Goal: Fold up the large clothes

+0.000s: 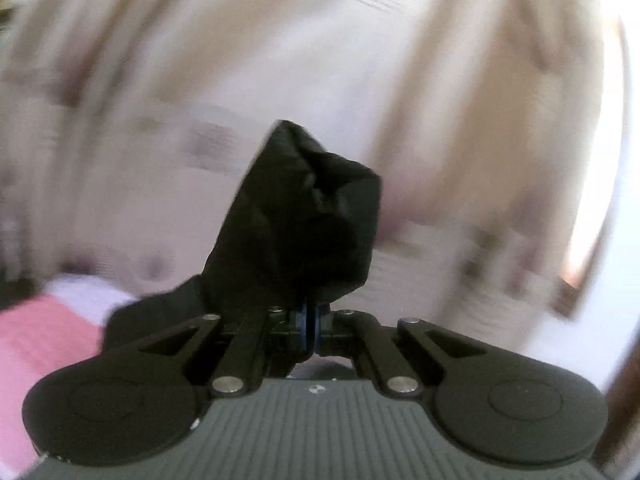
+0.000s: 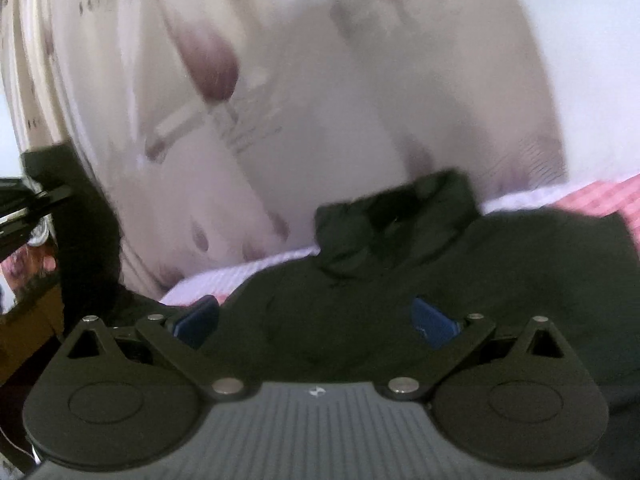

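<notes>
A large black garment [image 2: 500, 264] lies bunched on the bed in the right wrist view, with a raised fold near the middle. My right gripper [image 2: 316, 324] is open just over it. Its blue pads [image 2: 198, 322] stand wide apart and do not press on the cloth. In the left wrist view my left gripper [image 1: 310, 320] is shut on a corner of the black garment [image 1: 296, 216]. The cloth stands up in a crumpled peak above the closed pads and hangs off to the left. Both views are blurred by motion.
A pink checked sheet [image 1: 36, 344] covers the bed and shows again at the right [image 2: 608, 196]. A pale curtain with purple blotches [image 2: 280, 80] fills the background. At the left edge dark cloth hangs [image 2: 88, 240] beside wooden furniture [image 2: 28, 320].
</notes>
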### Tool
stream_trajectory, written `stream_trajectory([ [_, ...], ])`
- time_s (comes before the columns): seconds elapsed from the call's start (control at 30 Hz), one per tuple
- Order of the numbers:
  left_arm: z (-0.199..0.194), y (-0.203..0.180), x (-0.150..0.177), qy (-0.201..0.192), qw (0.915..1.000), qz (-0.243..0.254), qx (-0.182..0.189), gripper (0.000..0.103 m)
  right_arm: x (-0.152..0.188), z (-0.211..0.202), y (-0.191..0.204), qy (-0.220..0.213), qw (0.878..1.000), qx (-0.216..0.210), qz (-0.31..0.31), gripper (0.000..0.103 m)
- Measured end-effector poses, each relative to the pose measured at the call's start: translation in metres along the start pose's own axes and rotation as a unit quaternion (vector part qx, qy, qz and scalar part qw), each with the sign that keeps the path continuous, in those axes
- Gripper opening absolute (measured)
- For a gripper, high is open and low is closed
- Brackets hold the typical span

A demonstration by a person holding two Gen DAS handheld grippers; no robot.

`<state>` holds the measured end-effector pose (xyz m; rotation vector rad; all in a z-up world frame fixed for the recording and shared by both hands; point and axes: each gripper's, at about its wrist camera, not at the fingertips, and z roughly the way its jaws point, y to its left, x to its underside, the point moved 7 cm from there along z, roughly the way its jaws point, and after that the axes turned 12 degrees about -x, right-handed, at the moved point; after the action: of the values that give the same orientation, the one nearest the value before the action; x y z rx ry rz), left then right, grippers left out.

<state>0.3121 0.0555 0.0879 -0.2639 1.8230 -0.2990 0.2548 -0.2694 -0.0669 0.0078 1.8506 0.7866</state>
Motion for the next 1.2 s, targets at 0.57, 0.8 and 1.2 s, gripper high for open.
stream_trajectory([
  [0.57, 0.032, -0.132, 0.211, 0.103, 0.9736, 0.166, 0.118, 0.092, -0.004, -0.059, -0.079, -0.009, 0.997, 0.001, 0.071, 0.103],
  [0.8, 0.004, -0.06, 0.174, 0.038, 0.9859, 0.149, 0.065, 0.103, -0.01, -0.019, -0.097, 0.035, 0.992, -0.007, 0.117, 0.103],
  [1.2, 0.032, 0.066, 0.158, 0.068, 0.9936, 0.06, -0.068, 0.098, -0.012, 0.019, -0.072, 0.072, 0.997, 0.021, 0.016, 0.017],
])
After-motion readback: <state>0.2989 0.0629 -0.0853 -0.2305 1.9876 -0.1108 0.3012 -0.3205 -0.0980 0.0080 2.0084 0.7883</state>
